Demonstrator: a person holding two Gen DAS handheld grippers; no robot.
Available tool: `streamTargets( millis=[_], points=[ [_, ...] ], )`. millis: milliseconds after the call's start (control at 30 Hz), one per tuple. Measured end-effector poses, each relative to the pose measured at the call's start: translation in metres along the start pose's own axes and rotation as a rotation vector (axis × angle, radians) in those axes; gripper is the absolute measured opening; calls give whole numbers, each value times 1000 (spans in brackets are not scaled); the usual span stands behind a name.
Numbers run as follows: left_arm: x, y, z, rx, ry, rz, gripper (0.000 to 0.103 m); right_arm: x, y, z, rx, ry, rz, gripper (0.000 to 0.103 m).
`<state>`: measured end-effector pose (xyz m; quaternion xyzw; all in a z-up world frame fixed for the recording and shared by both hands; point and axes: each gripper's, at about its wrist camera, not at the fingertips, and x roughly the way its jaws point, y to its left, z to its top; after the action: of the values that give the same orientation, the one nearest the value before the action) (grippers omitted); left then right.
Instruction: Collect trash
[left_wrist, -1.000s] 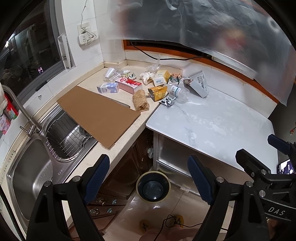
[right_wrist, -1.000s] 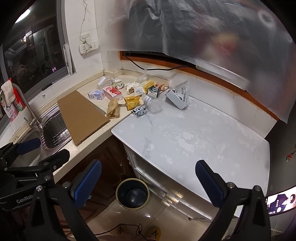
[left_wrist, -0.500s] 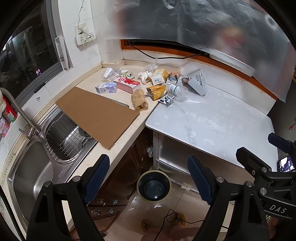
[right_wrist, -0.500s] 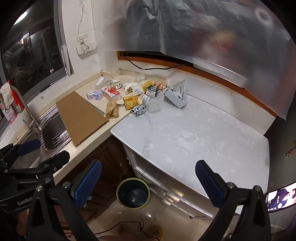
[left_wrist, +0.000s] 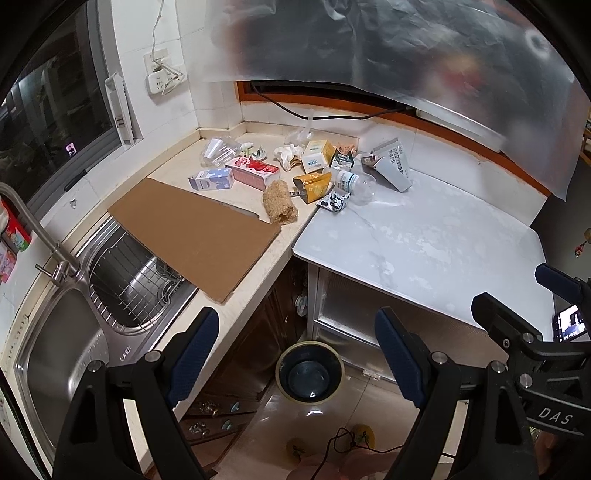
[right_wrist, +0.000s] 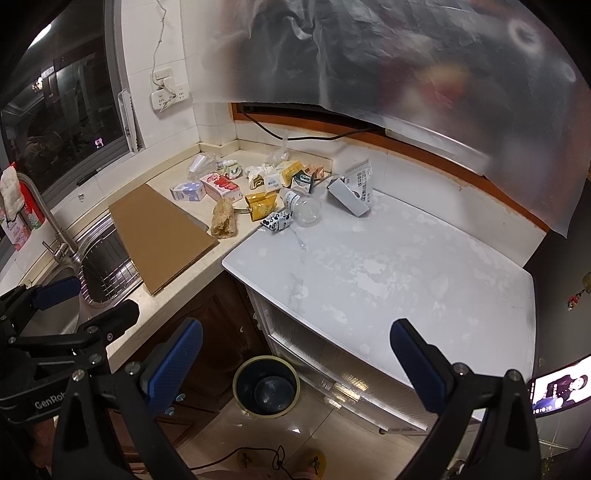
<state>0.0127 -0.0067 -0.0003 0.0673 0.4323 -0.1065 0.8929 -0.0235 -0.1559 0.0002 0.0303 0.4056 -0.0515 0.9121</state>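
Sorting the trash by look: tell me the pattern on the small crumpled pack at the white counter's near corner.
White with black blotches, cow-like; the small crumpled pack shows best in the right wrist view.
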Motion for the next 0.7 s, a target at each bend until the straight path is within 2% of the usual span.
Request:
streamTargets(
  millis=[333,533,700],
  points=[
    [6,19,10,50,-11,-41,84,4,18,5,34,3,-18,102],
    [15,32,20,85,-12,-125,84,9,23,11,61,7,-18,96],
    [24,40,31,103,-20,-184,84,16,13,14,118,32,-28,95]
  ],
)
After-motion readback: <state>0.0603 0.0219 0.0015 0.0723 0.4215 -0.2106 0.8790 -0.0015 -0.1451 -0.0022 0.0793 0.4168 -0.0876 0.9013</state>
